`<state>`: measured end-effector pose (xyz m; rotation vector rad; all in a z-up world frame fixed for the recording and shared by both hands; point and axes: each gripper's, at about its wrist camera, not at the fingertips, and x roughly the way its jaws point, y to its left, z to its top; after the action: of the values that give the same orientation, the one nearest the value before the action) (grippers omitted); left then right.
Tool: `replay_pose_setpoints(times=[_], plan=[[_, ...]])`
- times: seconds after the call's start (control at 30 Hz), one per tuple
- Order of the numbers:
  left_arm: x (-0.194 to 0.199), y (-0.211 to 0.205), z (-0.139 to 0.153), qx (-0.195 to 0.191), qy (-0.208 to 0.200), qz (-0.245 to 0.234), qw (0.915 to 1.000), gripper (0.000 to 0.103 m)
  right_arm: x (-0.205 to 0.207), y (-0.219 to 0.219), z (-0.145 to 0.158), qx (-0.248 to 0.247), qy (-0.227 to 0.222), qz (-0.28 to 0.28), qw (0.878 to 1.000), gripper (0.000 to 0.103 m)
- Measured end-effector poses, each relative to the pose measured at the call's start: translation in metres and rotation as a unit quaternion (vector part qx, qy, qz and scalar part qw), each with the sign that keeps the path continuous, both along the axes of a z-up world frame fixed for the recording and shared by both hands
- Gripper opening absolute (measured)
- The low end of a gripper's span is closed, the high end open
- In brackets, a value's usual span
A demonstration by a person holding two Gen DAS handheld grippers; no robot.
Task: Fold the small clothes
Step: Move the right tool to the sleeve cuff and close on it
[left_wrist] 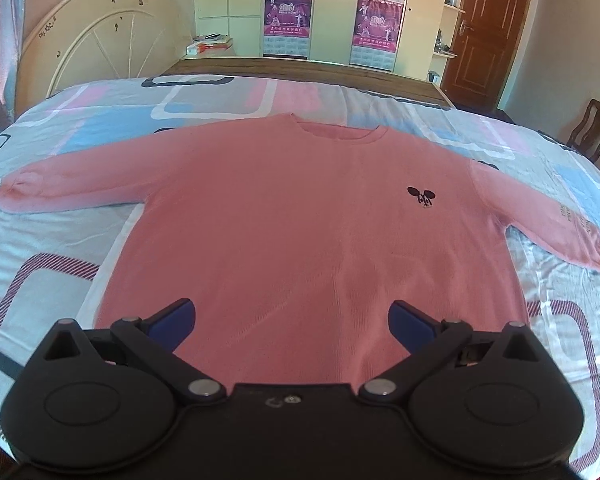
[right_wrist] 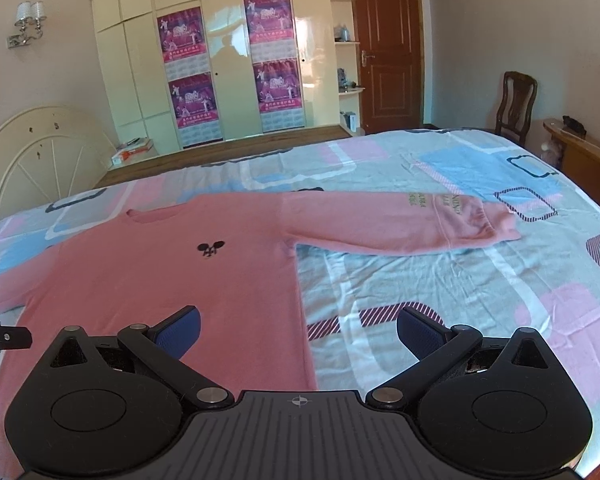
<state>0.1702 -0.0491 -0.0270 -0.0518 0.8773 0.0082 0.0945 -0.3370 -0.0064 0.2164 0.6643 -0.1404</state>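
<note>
Two grippers are seen above the near hem of a pink sweater [left_wrist: 300,216], which is laid flat, front up, on a bed sheet [left_wrist: 60,248] patterned with pink, blue and white rectangles. The left gripper [left_wrist: 292,326] is held over the middle of the sweater's lower edge with its blue-padded fingers [left_wrist: 176,320] spread wide, and nothing is held between them. The right gripper [right_wrist: 298,332] is held over the sweater's lower right corner, its fingers [right_wrist: 418,330] likewise spread wide and empty; one pad is seen over pink fabric, the other over bare sheet just beside the sweater's side edge. Whether either gripper touches the fabric cannot be told.

Both sleeves are stretched outward from the sweater's body. The right sleeve [right_wrist: 400,224] is marked with lettering near its cuff, and a small dark emblem [left_wrist: 420,196] is shown on the sweater's chest, towards that sleeve. The round neckline [left_wrist: 336,132] is turned to the far side.

Beyond the sweater, a cream wardrobe [right_wrist: 228,60] bearing magenta posters [right_wrist: 182,34] is seen, with a brown door [right_wrist: 386,48] to the right of it. A cream arched headboard [left_wrist: 108,36] is set to the sweater's far left, and a wooden chair [right_wrist: 514,102] to its far right
</note>
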Motion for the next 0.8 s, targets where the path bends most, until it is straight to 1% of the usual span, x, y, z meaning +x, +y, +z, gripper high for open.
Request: replay_pose_setpoints(times=[0.13, 0.27, 0.37, 0.5, 0.63, 0.8], plan=[[0.015, 0.001, -0.004, 0.002, 0.007, -0.009, 0.9999, 0.103, 0.012, -0.004, -0.002, 0.011, 0.001, -0.006, 1.0, 0.103], [0.032, 0.006, -0.01, -0.001, 0.016, -0.02, 0.9997, 0.103, 0.024, -0.003, -0.005, 0.008, 0.008, -0.029, 1.0, 0.103], [0.045, 0.009, -0.013, 0.002, 0.011, -0.032, 0.9994, 0.103, 0.031, -0.001, -0.007, 0.006, 0.013, -0.052, 0.999, 0.103], [0.063, 0.007, -0.015, 0.018, 0.006, -0.047, 0.9987, 0.103, 0.042, -0.003, -0.011, -0.004, 0.02, -0.073, 0.997, 0.103], [0.081, 0.0, -0.021, 0.019, 0.003, -0.061, 0.998, 0.103, 0.053, -0.012, -0.014, -0.001, 0.016, -0.092, 0.996, 0.103], [0.108, -0.013, -0.034, 0.013, 0.009, -0.052, 0.9985, 0.102, 0.077, -0.038, -0.023, -0.009, 0.012, -0.097, 0.995, 0.103]])
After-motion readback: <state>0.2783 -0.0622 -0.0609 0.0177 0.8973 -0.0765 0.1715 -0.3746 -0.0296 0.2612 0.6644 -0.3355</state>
